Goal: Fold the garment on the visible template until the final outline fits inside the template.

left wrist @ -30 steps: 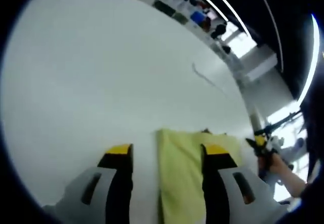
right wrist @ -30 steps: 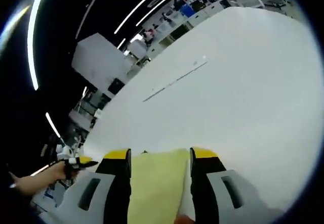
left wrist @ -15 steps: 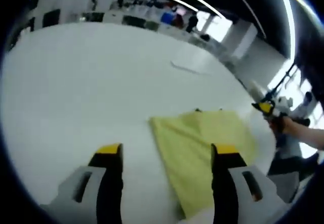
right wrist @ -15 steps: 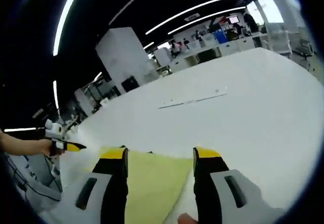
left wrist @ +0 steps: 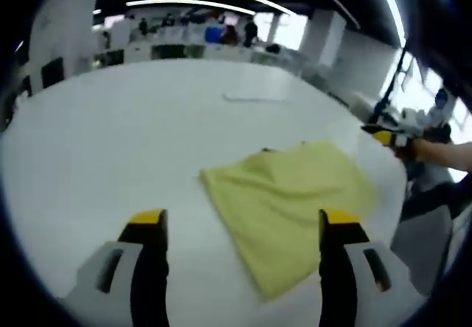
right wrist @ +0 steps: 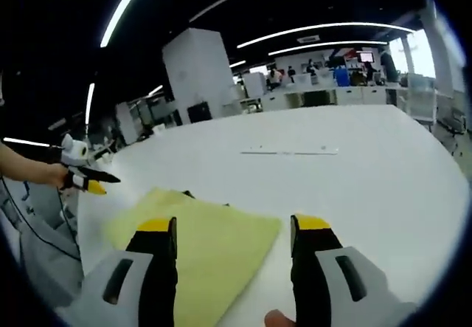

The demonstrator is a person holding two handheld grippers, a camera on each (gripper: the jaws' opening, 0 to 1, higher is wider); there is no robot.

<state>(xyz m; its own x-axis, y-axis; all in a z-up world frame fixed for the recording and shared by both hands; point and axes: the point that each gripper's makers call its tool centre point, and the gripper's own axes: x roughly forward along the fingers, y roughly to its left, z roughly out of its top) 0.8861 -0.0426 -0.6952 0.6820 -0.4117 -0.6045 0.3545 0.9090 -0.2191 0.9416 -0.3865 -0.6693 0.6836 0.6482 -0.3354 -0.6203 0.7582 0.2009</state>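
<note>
My left claw point(left wrist: 240, 227) jaws apart over the white desk point(left wrist: 110, 142), my right claw point(right wrist: 232, 231) jaws apart too, folded yellow garment point(left wrist: 291, 194) flat near the desk's edge, gripping nothing.

Each of the left gripper point(left wrist: 240, 227) and the right gripper point(right wrist: 234, 235) has two black jaws capped in yellow, set in pale grey housings with dark oval slots, and the person's bare forearm point(left wrist: 446, 152) carries no sleeve.
</note>
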